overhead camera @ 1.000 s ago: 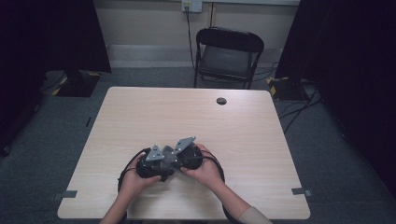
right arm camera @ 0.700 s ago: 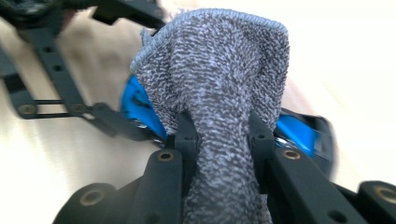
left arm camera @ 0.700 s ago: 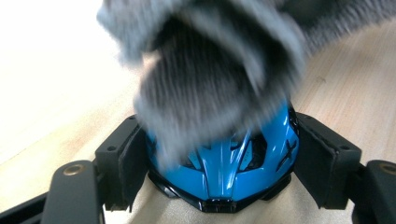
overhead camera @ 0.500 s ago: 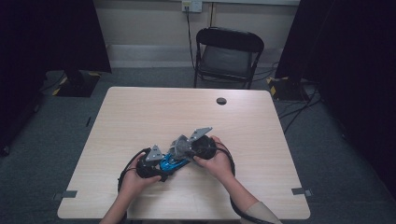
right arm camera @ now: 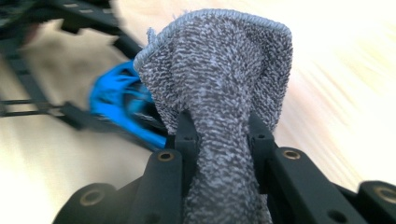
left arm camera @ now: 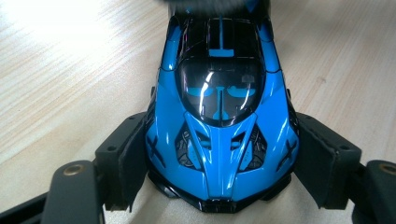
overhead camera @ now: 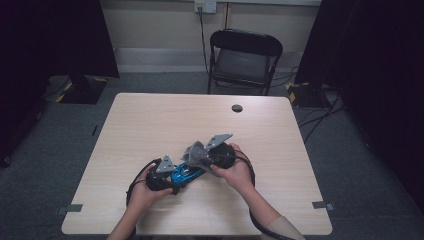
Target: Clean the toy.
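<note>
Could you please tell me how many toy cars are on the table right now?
1: a blue toy car lies near the table's front edge, held between the left tool's pads, beside the right tool's grey cloth. No others visible.

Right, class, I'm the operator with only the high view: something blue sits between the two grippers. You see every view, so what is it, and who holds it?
Observer: A blue toy car. The left gripper has its jaws pressed on both sides of the car's near end.
Operator: And the grey lump at the right one?
Observer: A grey terry cloth, pinched between the jaws of the right gripper, with its free end standing up above them.
Operator: Is the car blue all over?
Observer: No. It has a dark glass canopy and a black roof with a blue stripe.
</note>
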A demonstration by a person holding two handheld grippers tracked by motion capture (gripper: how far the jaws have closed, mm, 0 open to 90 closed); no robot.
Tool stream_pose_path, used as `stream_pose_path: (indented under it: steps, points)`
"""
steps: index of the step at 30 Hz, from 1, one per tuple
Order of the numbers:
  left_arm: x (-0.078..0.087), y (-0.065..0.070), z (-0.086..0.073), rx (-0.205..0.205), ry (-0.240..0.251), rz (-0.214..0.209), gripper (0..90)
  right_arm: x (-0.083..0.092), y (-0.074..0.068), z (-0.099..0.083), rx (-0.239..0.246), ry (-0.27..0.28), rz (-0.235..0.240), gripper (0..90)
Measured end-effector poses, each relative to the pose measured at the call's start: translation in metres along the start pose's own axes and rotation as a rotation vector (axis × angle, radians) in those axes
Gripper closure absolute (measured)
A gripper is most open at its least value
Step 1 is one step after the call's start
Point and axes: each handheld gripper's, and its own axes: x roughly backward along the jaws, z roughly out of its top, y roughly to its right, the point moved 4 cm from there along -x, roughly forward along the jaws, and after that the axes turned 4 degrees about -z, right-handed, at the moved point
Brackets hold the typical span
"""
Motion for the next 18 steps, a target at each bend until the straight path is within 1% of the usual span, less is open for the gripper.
stream_pose_path:
  steps: [2,3,5,6,8,10,12,18]
  points:
    - [0.0,0.0,0.0,-0.003,0.0,0.001,25.5,-0.004,-0.015,0.003,0.044,-0.002,0.033,72.6]
    - [0.001,-0.001,0.0,-0.012,-0.002,0.012,25.5,-0.008,-0.024,0.003,0.069,-0.006,0.053,72.6]
    - [0.001,-0.001,0.0,-0.014,-0.003,0.012,25.5,-0.012,-0.033,0.004,0.086,-0.005,0.078,72.5]
    - [0.001,-0.001,0.0,-0.014,-0.003,0.013,25.5,-0.016,-0.039,0.004,0.088,0.008,0.104,72.4]
    - [0.001,-0.001,0.0,-0.014,-0.003,0.013,25.5,-0.021,-0.045,0.005,0.1,-0.001,0.114,72.2]
    - [0.001,-0.001,0.0,-0.015,-0.004,0.012,25.5,-0.025,-0.047,0.004,0.114,-0.021,0.102,72.3]
    - [0.001,-0.001,0.0,-0.012,-0.002,0.012,25.5,-0.026,-0.046,0.005,0.109,-0.025,0.1,72.3]
    - [0.001,-0.001,0.0,-0.012,-0.003,0.013,25.5,-0.021,-0.035,0.002,0.087,-0.025,0.074,72.4]
